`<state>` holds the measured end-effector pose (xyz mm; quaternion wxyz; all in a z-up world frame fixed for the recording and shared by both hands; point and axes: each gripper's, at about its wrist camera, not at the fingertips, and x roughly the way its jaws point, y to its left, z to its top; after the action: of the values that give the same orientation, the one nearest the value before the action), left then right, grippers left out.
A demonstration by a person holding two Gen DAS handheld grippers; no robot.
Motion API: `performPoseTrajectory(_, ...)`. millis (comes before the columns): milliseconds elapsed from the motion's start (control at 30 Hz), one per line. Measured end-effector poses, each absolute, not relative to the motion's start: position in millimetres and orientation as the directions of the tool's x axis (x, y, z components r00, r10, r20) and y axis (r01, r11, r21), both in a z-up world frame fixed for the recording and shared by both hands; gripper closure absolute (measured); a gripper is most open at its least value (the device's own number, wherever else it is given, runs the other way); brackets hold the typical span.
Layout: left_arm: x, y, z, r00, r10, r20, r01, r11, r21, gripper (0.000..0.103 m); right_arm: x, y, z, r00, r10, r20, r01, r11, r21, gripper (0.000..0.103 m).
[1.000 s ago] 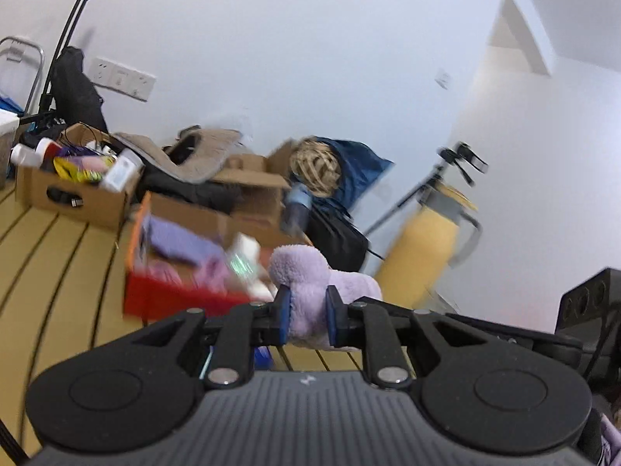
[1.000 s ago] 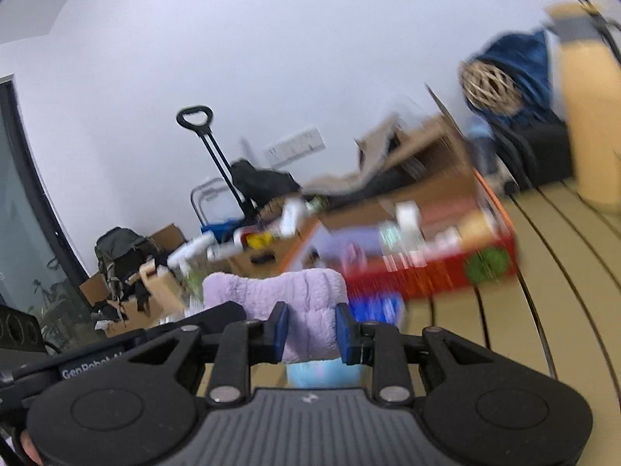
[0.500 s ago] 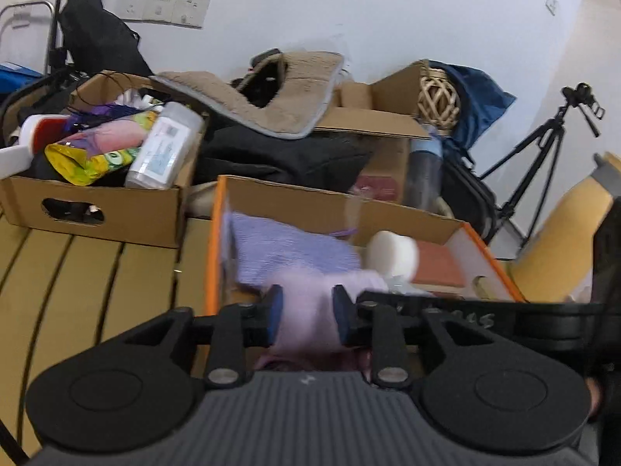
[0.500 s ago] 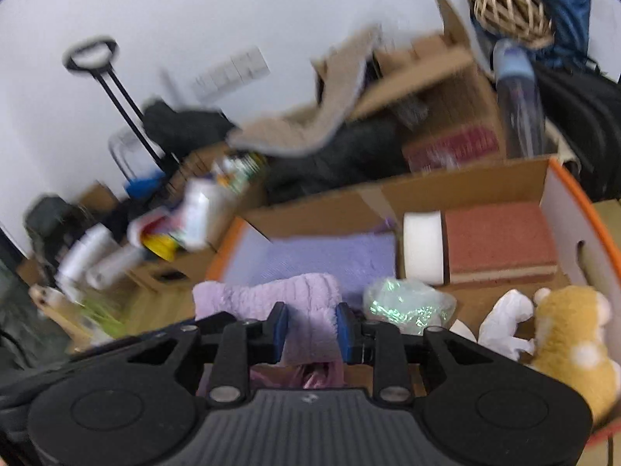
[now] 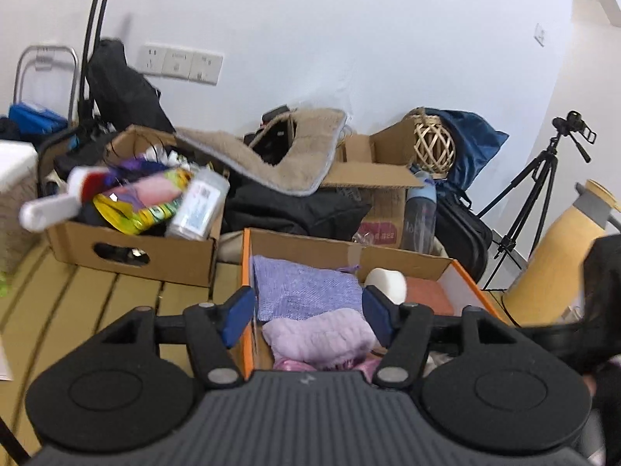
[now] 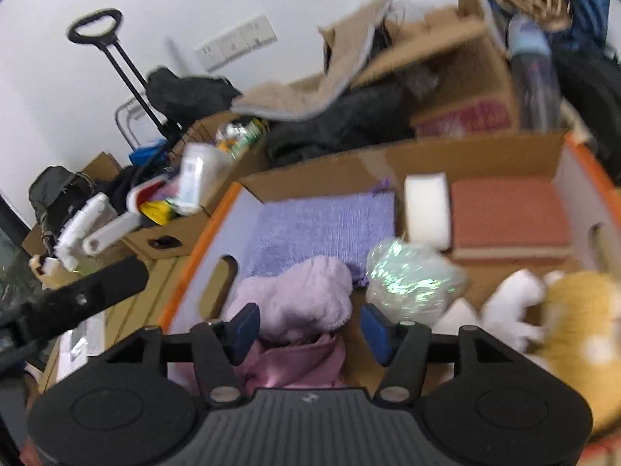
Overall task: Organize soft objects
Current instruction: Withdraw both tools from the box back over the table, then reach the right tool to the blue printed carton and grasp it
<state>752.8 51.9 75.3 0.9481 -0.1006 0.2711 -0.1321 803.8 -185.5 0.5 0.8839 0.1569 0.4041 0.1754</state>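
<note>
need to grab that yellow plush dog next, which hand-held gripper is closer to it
Right. The right hand-held gripper hangs over the orange box, with the yellow plush dog just to its right. The left hand-held gripper is over the box's far-left end, by the lilac towel.

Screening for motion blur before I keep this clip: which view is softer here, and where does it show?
Right wrist view: softer, smeared across the bottle, white plush and far clutter; fisheye bends the orange box. Left wrist view: mostly sharp, slight smear on the white tube; even, shadowless light in both.
</note>
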Motion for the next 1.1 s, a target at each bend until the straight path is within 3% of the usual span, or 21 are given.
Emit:
performPoseTrajectory(300,650,55,142,0.848,-0.323,-0.421,0.261,0.945,-0.198,0.027,685,-255,105,0.774,0.324,-0.544,-0.18,0.936,0.302,0.038)
performPoseTrajectory(433,573,47,149,0.89,-0.318,-0.327,0.28,0.947,-0.158,0.024,621,-274,116,0.814,0.313,-0.49,-0.175,0.935,0.307,0.037)
performPoseTrajectory(567,479,40,125,0.903,-0.353,-0.246,0.332,0.935,-0.124,0.02,533,-275,96,0.84,0.33,-0.43,-0.219,0.932,0.288,0.029)
performPoseTrajectory(667,420,35,98,0.901,-0.366,-0.234,0.346,0.93,-0.125,0.015,467,-267,71,0.847,0.325,-0.42,-0.233,0.939,0.254,0.029)
performPoseTrajectory(933,330,49,33,0.869,-0.345,-0.355,0.286,0.935,-0.207,0.011,327,-254,4,0.847,0.291,-0.445,-0.2,0.95,0.241,0.022)
performPoseTrajectory(1100,321,51,40,0.894,-0.32,-0.314,0.269,0.943,-0.195,0.011,316,-247,5,0.852,0.269,-0.449,-0.187,0.958,0.219,0.022)
